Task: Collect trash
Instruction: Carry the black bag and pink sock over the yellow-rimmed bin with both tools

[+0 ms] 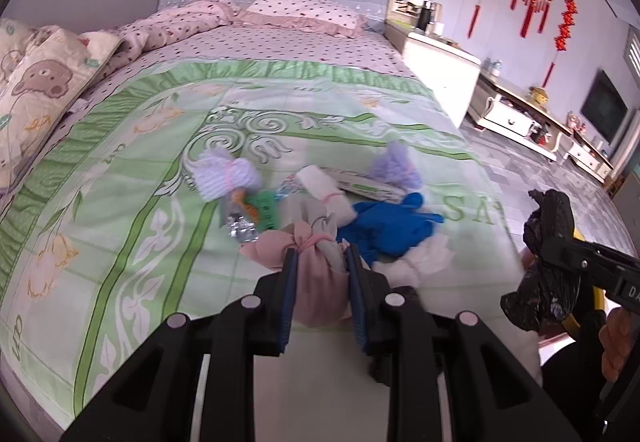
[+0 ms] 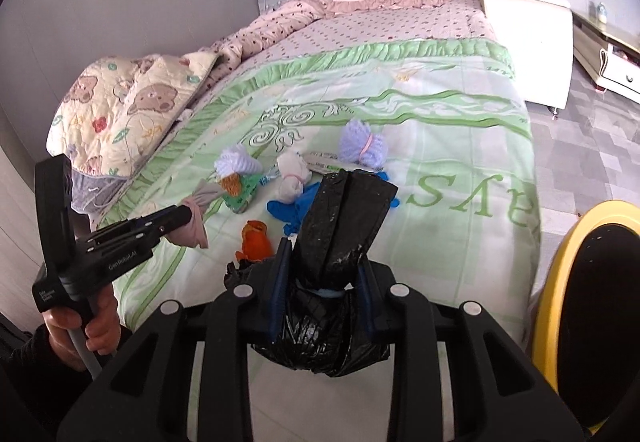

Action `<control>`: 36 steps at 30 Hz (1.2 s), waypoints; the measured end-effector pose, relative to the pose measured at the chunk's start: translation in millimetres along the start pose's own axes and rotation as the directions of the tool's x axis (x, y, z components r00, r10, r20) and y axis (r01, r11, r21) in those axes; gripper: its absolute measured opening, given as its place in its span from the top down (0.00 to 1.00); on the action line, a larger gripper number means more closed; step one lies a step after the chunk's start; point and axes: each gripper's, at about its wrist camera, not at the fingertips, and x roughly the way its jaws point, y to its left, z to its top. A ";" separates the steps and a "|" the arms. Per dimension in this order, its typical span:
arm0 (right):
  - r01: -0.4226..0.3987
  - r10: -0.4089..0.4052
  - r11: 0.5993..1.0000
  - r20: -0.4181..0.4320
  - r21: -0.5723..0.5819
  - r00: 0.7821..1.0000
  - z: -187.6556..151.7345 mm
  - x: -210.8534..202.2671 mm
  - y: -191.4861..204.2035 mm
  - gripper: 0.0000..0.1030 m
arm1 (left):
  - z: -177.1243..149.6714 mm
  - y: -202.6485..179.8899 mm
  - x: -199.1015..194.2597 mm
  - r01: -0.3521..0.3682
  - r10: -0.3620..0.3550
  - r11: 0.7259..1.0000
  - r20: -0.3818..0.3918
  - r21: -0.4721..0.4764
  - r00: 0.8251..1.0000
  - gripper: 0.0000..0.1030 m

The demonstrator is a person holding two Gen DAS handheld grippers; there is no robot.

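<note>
Left claw (image 1: 322, 254) clenched on pink tied bundle (image 1: 316, 282); right claw (image 2: 324, 266) on crumpled black bag (image 2: 340, 217)

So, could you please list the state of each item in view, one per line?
Left claw: shut on the pink bundle.
Pink bundle: tied, held off the bed.
Right claw: shut on the black bag.
Black bag: tied, held up.
Blue glove: crumpled, lying on the bed.
Purple bundle: tied, lying on the bed.
Orange scrap: lying loose on the bed.
Yellow bin: open beside the bed.
</note>
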 end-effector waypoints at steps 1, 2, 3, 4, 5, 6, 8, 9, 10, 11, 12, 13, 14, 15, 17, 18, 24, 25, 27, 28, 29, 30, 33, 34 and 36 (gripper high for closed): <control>0.003 -0.003 1.000 0.011 -0.001 1.000 1.0 -7.2 -1.6 0.73 | 2.6 -5.8 -3.1 0.007 -0.007 1.000 0.002 0.007 1.000 0.78; 0.007 -0.007 1.000 0.021 -0.001 1.000 2.4 -14.6 -3.3 0.73 | 4.3 -11.5 -5.0 0.013 -0.013 1.000 0.004 0.013 1.000 0.78; 0.012 -0.012 1.000 0.028 -0.002 1.000 3.7 -21.5 -5.4 0.73 | 5.9 -16.7 -7.5 0.020 -0.020 1.000 0.008 0.019 1.000 0.78; 0.015 -0.015 1.000 0.036 -0.001 0.999 4.0 -27.6 -7.9 0.73 | 8.4 -23.5 -10.9 0.029 -0.030 0.999 0.015 0.029 0.999 0.78; 0.019 -0.019 1.000 0.044 0.003 0.999 4.7 -33.9 -10.4 0.73 | 9.8 -29.7 -13.2 0.033 -0.034 0.999 0.021 0.039 0.999 0.78; 0.023 -0.023 1.000 0.051 0.006 0.998 5.8 -40.5 -12.9 0.73 | 10.8 -35.2 -15.2 0.038 -0.039 0.998 0.025 0.047 0.999 0.78; 0.034 -0.035 0.999 0.065 0.010 0.997 8.0 -52.9 -18.5 0.73 | 14.0 -47.8 -19.3 0.059 -0.061 0.997 0.030 0.059 0.998 0.78; 0.040 -0.041 0.999 0.074 0.012 0.996 8.8 -59.4 -20.6 0.73 | 14.9 -53.9 -21.1 0.067 -0.069 0.996 0.031 0.064 0.997 0.78; 0.045 -0.046 0.999 0.081 0.013 0.996 9.4 -64.8 -23.3 0.73 | 16.8 -61.0 -22.7 0.074 -0.076 0.995 0.031 0.070 0.997 0.78; 0.050 -0.051 0.999 0.087 0.015 0.995 9.7 -69.9 -26.6 0.73 | 18.1 -66.2 -23.7 0.081 -0.083 0.994 0.031 0.076 0.996 0.78; 0.056 -0.058 0.998 0.094 0.019 0.994 10.0 -75.3 -29.4 0.72 | 19.4 -72.1 -24.2 0.087 -0.090 0.993 0.032 0.083 0.995 0.78; 0.062 -0.064 0.998 0.099 0.023 0.993 10.3 -79.8 -32.2 0.73 | 20.7 -78.5 -25.2 0.093 -0.096 0.991 0.033 0.092 0.995 0.78; 0.067 -0.069 0.997 0.105 0.027 0.992 11.0 -85.1 -35.9 0.73 | 21.9 -84.2 -26.2 0.097 -0.101 0.990 0.034 0.100 0.994 0.78; 0.072 -0.075 0.997 0.110 0.032 0.991 10.2 -89.1 -40.0 0.73 | 22.8 -89.4 -26.4 0.102 -0.107 0.989 0.034 0.108 0.994 0.78; 0.081 -0.085 0.996 0.118 0.041 0.989 11.4 -97.1 -47.2 0.72 | 25.0 -100.3 -26.4 0.115 -0.119 0.986 0.031 0.121 0.992 0.78; 0.087 -0.092 0.995 0.123 0.045 0.988 11.5 -101.4 -51.4 0.72 | 26.6 -106.2 -26.2 0.121 -0.126 0.985 0.029 0.126 0.992 0.78; 0.125 -0.135 0.989 0.147 0.077 0.980 14.1 -121.9 -75.8 0.72 | 32.2 -139.9 -24.3 0.148 -0.153 0.975 0.021 0.167 0.988 0.78; 0.132 -0.143 0.988 0.151 0.081 0.978 14.6 -125.5 -80.3 0.72 | 33.5 -145.9 -23.2 0.153 -0.158 0.973 0.018 0.175 0.987 0.78; 0.146 -0.160 0.985 0.158 0.094 0.974 14.2 -132.5 -89.0 0.72 | 35.9 -156.9 -20.5 0.165 -0.170 0.969 0.011 0.184 0.985 0.78; 0.153 -0.168 0.983 0.162 0.103 0.972 14.1 -136.7 -95.3 0.72 | 37.1 -163.0 -18.8 0.171 -0.176 0.967 0.007 0.189 0.984 0.78; 0.160 -0.176 0.981 0.164 0.110 0.971 13.4 -140.4 -100.3 0.72 | 38.2 -169.5 -17.2 0.177 -0.181 0.965 0.005 0.194 0.983 0.78; 0.168 -0.186 0.979 0.166 0.118 0.969 12.0 -144.5 -106.7 0.72 | 39.0 -175.1 -15.9 0.181 -0.186 0.963 0.003 0.199 0.983 0.78; 0.187 -0.211 0.971 0.172 0.147 0.962 11.1 -156.1 -123.9 0.72 | 41.7 -194.5 -11.8 0.198 -0.203 0.955 -0.002 0.219 0.979 0.78; 0.194 -0.220 0.969 0.174 0.155 0.960 9.8 -160.1 -129.5 0.72 | 42.2 -201.6 -10.2 0.201 -0.206 0.953 -0.005 0.226 0.979 0.78; 0.210 -0.239 0.963 0.176 0.170 0.955 8.5 -167.0 -140.2 0.72 | 43.0 -214.3 -6.6 0.218 -0.220 0.947 -0.016 0.234 0.975 0.78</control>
